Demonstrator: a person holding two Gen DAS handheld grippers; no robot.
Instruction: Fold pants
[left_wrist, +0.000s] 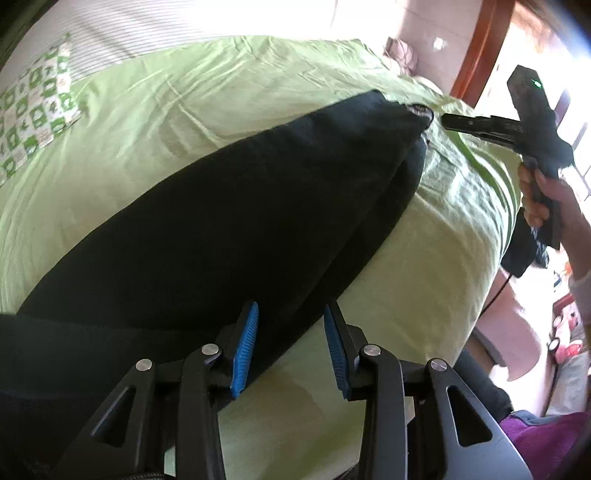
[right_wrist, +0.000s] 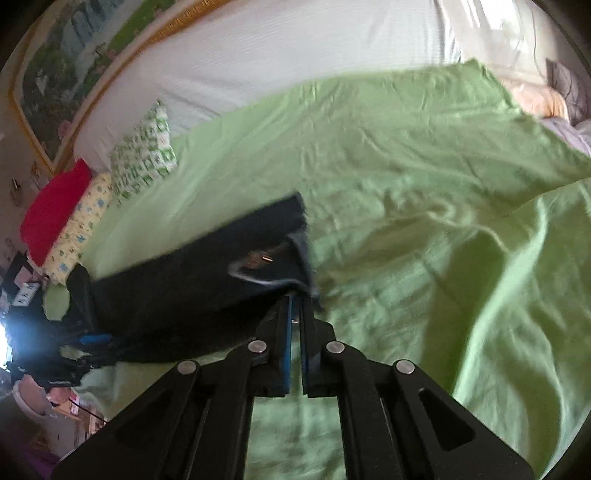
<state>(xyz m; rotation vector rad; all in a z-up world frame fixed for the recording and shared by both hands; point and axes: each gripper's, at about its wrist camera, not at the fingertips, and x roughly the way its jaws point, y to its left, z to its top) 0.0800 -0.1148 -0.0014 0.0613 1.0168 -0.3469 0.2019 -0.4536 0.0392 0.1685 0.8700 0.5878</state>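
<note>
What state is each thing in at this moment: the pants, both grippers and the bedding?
Pants: dark, laid lengthwise on the bed, legs stacked, not yet folded across.
Left gripper: open, over the near end of the pants, gripping nothing.
Right gripper: shut on the pants' far edge.
Green sheet: spread out, wrinkled.
Patterned pillow: lying by the headboard.

The pants are black on a light green sheet, and the right view shows a grey band at their waist. Both grippers are black with blue pads, the right gripper showing 1 green light. A pillow has a green-and-white squared pattern, beside a yellow printed one and a red one.
</note>
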